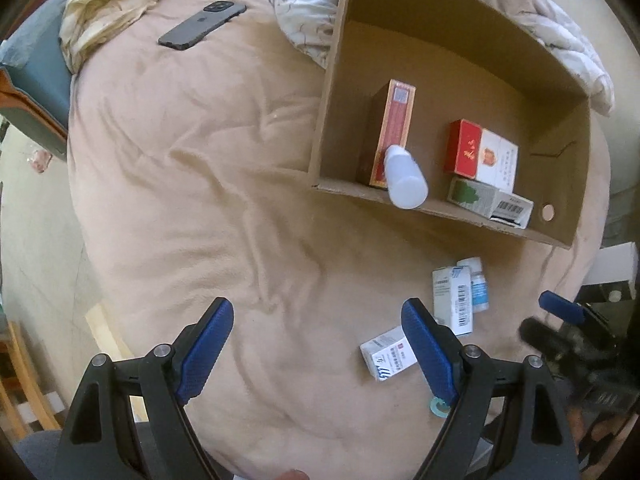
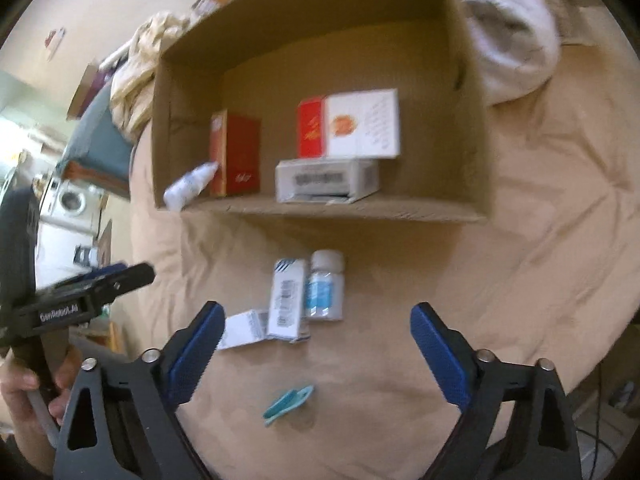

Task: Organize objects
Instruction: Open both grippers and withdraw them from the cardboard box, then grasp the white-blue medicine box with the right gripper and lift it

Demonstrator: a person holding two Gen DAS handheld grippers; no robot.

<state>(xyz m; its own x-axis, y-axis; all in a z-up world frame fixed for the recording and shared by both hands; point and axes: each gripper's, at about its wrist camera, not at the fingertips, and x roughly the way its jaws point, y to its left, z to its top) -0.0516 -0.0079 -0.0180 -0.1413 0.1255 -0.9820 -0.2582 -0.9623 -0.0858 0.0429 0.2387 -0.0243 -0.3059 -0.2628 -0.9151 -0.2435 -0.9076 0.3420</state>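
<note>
Cardboard box (image 1: 558, 148) right half unoccupied

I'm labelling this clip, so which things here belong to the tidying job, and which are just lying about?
Part of the job:
cardboard box
white bottle leaning inside it
red carton, red-and-white pack, green-print box, all inside
two white medicine boxes, blue-label bottle, teal clip, on the blanket

Lying about:
phone
crumpled cloth

I'm seeing beige bed (image 1: 200, 200) carrying cardboard box (image 1: 560, 160), phone (image 1: 202, 24), medicine boxes (image 2: 286, 300), pill bottle (image 2: 326, 286), teal clip (image 2: 288, 400).
</note>
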